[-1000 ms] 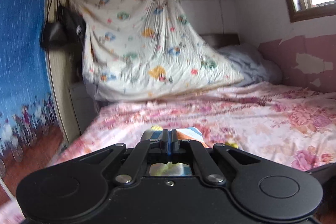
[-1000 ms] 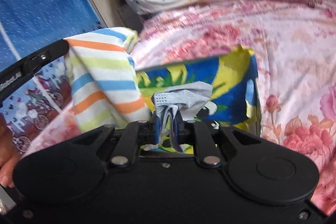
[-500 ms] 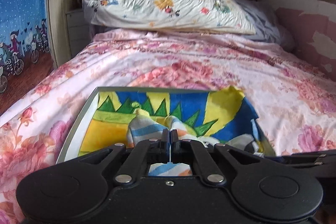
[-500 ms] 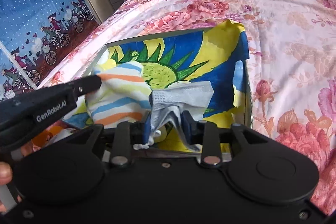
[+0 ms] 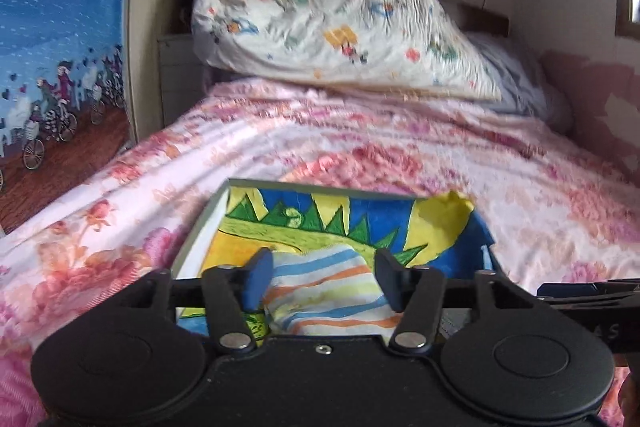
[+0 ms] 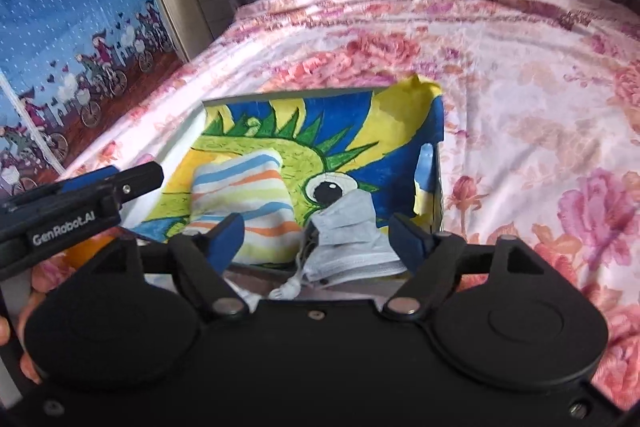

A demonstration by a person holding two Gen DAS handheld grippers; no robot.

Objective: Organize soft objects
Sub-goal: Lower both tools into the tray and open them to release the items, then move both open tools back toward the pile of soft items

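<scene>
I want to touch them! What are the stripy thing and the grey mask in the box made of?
The stripy cloth looks like soft woven or knitted fabric, matte: it slumps and wrinkles. The grey mask looks like thin, papery non-woven cloth, with pleats and a white ear string. Both lie in the box, though the pictures cannot show how they feel.

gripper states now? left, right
Left gripper: opening, striped cloth between the jaws, pads off it.
Right gripper: opening, grey mask between the jaws, pads off it.

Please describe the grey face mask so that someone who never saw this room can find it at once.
On the pink floral bed lies a shallow box lined with a bright cartoon cloth. The face mask rests at its near edge, beside a striped cloth: plain grey, with white ear loops.
</scene>
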